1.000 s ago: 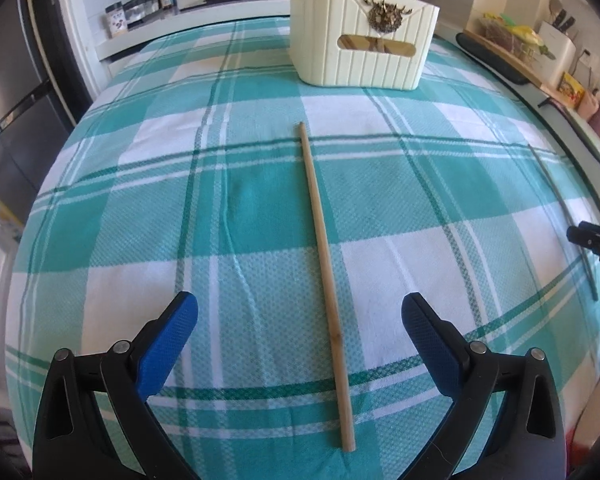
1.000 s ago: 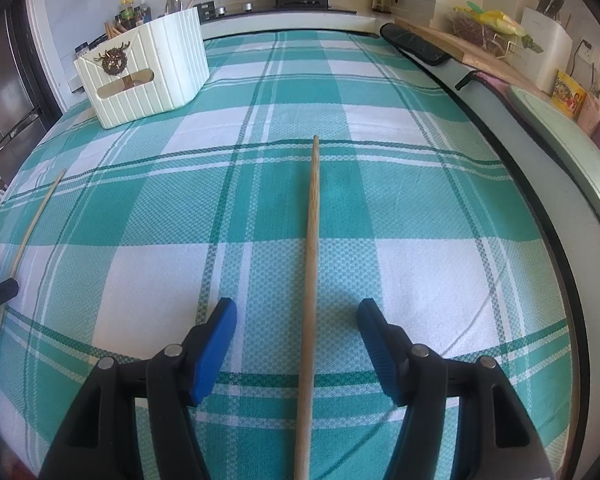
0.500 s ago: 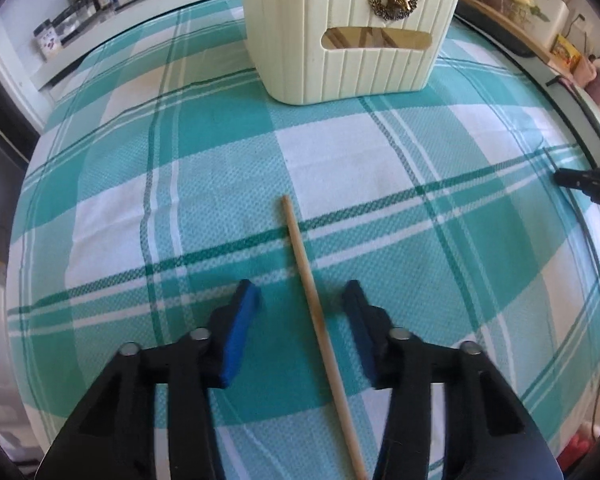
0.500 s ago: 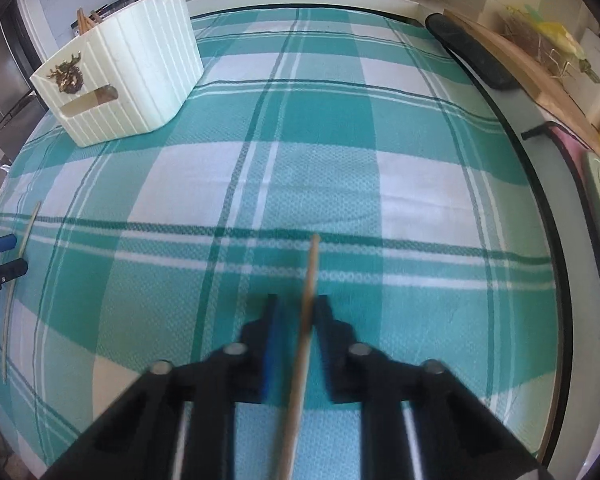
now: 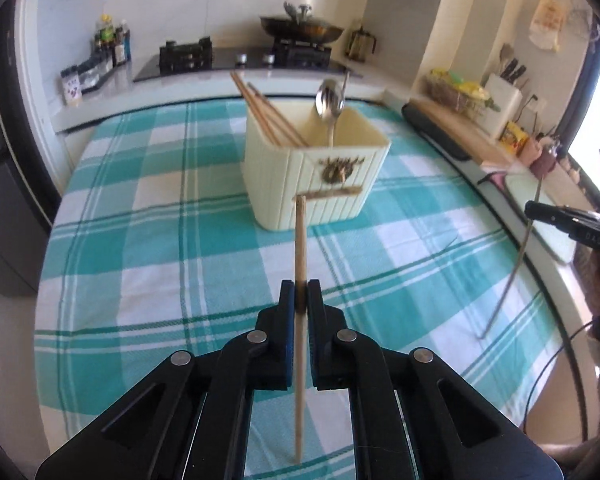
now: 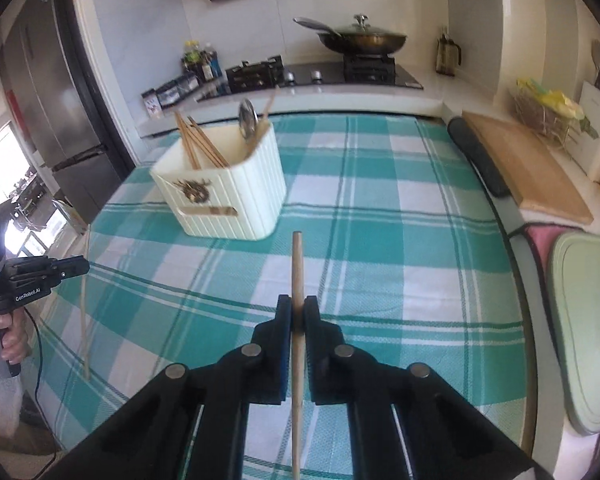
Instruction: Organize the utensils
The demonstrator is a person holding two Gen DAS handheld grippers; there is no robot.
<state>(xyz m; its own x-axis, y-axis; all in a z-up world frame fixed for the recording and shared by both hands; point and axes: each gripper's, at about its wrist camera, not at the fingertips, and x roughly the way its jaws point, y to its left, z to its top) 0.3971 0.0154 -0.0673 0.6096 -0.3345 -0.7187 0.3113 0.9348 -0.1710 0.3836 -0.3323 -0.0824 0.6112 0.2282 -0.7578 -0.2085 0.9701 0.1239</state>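
While I carry one long, thin, pale wooden chopstick (image 5: 299,248) in my left gripper (image 5: 300,292) and a second wooden chopstick (image 6: 298,268) in my right gripper (image 6: 298,312), the step in hand, as I judge it, is to bring both to the cream ribbed plastic utensil holder (image 5: 300,176) and drop them in tip first. Each gripper has just been closing and now pinches its stick near the middle, jaws pressed onto the wood, with both sticks off the teal and white checked cloth (image 5: 160,240) that covers the desk.

To do it well, I should tilt each stick more upright before I reach the holder's rim, so the lower end clears the front wall. I should also aim for the open space beside the bundle of brown chopsticks (image 5: 268,114) and the metal spoon (image 5: 330,100) that lean inside the holder. Releasing one at a time would, I think, keep the sticks from crossing.

From the left gripper, the holder stands ahead, past the stick's far tip. From the right gripper, the holder is ahead and to the left, well apart.
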